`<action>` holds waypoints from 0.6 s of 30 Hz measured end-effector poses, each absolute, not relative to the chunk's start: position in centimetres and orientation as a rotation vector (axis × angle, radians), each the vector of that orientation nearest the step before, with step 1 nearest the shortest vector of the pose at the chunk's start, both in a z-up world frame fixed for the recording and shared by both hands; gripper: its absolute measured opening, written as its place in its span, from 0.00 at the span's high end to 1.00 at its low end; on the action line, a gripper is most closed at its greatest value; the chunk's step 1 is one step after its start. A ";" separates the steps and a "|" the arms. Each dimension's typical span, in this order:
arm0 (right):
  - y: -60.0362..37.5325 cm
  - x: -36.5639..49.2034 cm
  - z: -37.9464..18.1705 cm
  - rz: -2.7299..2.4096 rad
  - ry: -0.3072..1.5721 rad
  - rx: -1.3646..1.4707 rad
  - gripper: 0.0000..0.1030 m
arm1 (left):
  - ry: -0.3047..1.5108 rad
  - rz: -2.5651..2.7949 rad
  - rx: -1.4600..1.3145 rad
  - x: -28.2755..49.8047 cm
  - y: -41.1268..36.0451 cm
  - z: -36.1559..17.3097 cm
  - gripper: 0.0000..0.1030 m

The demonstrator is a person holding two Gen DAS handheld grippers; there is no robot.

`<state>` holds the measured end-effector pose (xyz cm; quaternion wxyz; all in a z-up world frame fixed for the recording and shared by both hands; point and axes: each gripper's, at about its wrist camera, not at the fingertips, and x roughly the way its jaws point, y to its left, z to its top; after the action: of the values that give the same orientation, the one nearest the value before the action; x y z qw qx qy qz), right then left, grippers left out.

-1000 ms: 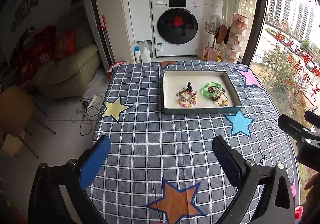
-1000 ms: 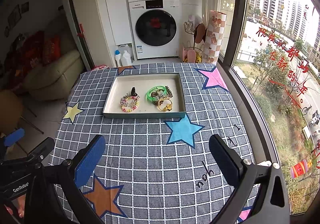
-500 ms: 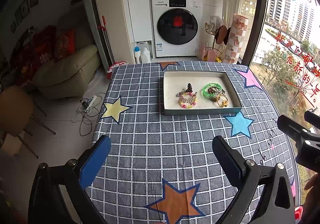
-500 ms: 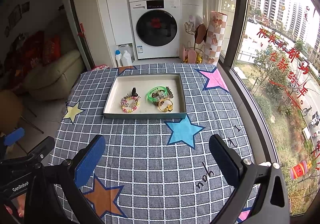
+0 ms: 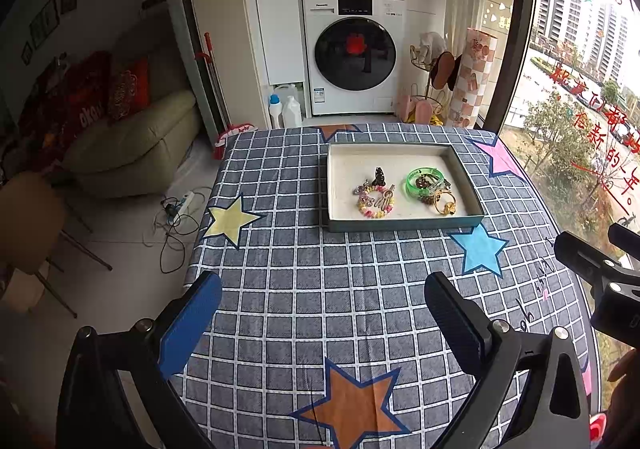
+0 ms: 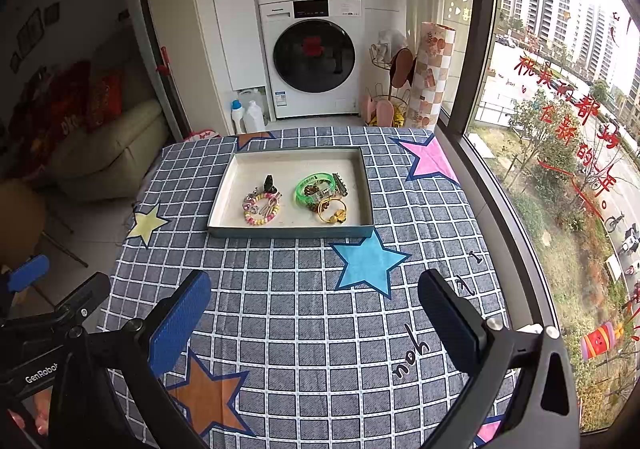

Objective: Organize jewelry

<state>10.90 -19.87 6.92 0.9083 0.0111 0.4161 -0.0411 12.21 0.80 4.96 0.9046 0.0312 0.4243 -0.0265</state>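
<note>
Left gripper [image 5: 322,319]: jaws wide apart, nothing between them, held over the near part of the table [image 5: 280,289], towards its left edge.

Right gripper [image 6: 314,315]: jaws wide apart, nothing between them, held over the near part of the table, towards its right, window-side edge.

Tray [image 6: 222,195]: shallow, rectangular, pale inside; sits on the checked cloth in the far half of the table, long side parallel to the near edge. Well apart from both grippers. Straight ahead and slightly left of the right gripper; ahead and to the right of the left gripper.

Contents of tray, all crowded towards its near side:
- beaded bracelet [image 6: 261,210], pastel, lying flat, left of centre, with a small dark clip [image 6: 270,183] just behind it.
- green bangle [image 6: 314,189], lying flat, right of centre, small dark pieces inside and beside it.
- gold ring-shaped piece [image 6: 333,210], touching the green bangle's near side.

Judgement: the right gripper sits squarer to the tray and looks nearer the green and gold cluster; the beaded bracelet lies on the left gripper's side. Either reach runs forward, away from the near edge.
</note>
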 end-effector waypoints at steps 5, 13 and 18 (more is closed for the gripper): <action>-19.9 10.9 6.9 -0.084 0.859 0.022 0.00 | 0.878 -0.055 0.065 12.2 0.8 4.9 0.00; -19.9 10.9 6.9 -0.084 0.859 0.022 0.00 | 0.878 -0.055 0.064 12.2 0.8 5.0 0.00; -19.8 10.9 6.9 -0.083 0.860 0.023 0.00 | 0.886 -0.052 0.061 12.4 0.9 5.0 0.00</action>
<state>10.85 -19.85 6.89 0.9080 0.0111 0.4169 -0.0402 12.36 0.86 5.02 0.9027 0.0293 0.4286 -0.0250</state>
